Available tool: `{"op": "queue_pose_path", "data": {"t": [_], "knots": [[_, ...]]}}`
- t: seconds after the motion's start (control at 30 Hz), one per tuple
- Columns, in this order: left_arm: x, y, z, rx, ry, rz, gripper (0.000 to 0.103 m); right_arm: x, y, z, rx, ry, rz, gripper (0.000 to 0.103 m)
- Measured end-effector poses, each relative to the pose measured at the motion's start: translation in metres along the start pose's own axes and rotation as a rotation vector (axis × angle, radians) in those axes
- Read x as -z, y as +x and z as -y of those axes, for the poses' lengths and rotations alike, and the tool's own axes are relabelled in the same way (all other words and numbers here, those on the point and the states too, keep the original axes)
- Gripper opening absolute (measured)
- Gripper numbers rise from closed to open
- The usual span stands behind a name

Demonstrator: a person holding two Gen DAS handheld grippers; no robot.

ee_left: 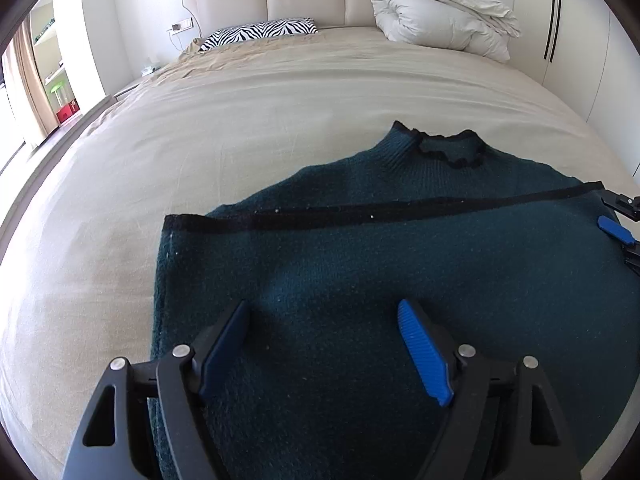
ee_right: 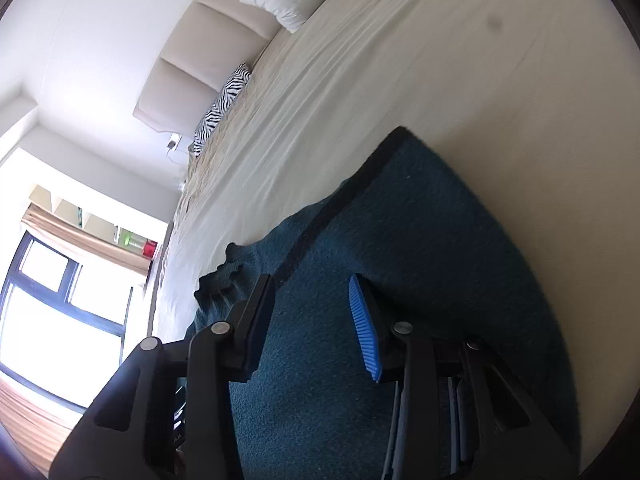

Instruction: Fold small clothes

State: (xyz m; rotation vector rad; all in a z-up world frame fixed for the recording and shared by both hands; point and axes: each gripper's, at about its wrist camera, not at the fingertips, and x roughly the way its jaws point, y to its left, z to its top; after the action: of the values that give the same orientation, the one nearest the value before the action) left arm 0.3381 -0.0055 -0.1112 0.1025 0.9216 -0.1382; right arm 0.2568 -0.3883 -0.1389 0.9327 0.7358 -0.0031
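Observation:
A dark teal knit sweater [ee_left: 400, 256] with black trim lies on the beige bed sheet [ee_left: 240, 120], its lower half folded up so the black hem [ee_left: 360, 214] runs across it below the ruffled collar [ee_left: 448, 148]. My left gripper [ee_left: 324, 312] is open just above the folded part, empty. My right gripper [ee_right: 312, 292] is open over the sweater [ee_right: 420, 240] near its collar [ee_right: 224, 276], and it also shows in the left wrist view [ee_left: 618, 220] at the sweater's right edge.
A zebra-print pillow [ee_left: 260, 32] and a rolled white duvet [ee_left: 440, 12] lie at the headboard. A wardrobe wall [ee_left: 576, 20] stands to the right. A window [ee_right: 60, 304] and shelves are to the left of the bed.

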Motion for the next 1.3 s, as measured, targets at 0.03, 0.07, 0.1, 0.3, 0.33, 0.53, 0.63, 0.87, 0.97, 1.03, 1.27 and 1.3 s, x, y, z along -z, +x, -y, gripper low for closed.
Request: {"op": "queue_pose_path", "data": {"t": [0.03,0.07,0.1,0.3,0.33,0.53,0.63,0.87,0.97,1.03,1.27,1.3], "knots": [[0.002,-0.001,0.001,0.001,-0.001,0.003,0.081,-0.007,-0.007,0.01,0.042,0.026,0.035,0.034],[0.002,-0.001,0.0,0.002,-0.002,0.004,0.081,-0.009,-0.016,0.016,0.059,0.05,0.068,0.035],[0.005,-0.002,0.001,0.003,-0.003,0.006,0.081,-0.01,-0.025,0.022,0.066,0.075,0.091,0.035],[0.008,-0.008,-0.001,0.003,-0.015,0.018,0.081,0.025,-0.05,-0.002,-0.008,0.022,0.063,0.042],[0.009,-0.011,-0.001,-0.002,-0.018,0.016,0.081,0.036,-0.05,-0.015,-0.044,-0.009,0.03,0.042],[0.04,-0.065,0.005,0.066,-0.057,0.022,0.073,0.116,-0.023,-0.078,-0.215,-0.157,-0.202,0.043],[0.07,-0.08,0.017,0.088,-0.038,0.002,0.073,0.146,-0.006,-0.081,-0.248,-0.146,-0.284,0.043],[0.095,-0.075,0.023,0.065,0.019,-0.034,0.075,0.16,-0.01,-0.051,-0.186,-0.142,-0.308,0.042],[0.096,-0.074,0.018,0.066,0.019,-0.038,0.075,0.138,-0.031,-0.025,-0.136,-0.089,-0.216,0.042],[0.098,-0.075,0.015,0.065,0.026,-0.034,0.075,0.12,-0.046,-0.005,-0.098,-0.036,-0.146,0.042],[0.1,-0.083,0.01,0.065,0.015,-0.031,0.075,0.096,-0.129,0.039,0.021,0.091,0.069,0.049],[0.1,-0.085,0.007,0.062,0.005,-0.029,0.075,0.098,-0.138,0.038,0.025,0.081,0.079,0.05]]}}
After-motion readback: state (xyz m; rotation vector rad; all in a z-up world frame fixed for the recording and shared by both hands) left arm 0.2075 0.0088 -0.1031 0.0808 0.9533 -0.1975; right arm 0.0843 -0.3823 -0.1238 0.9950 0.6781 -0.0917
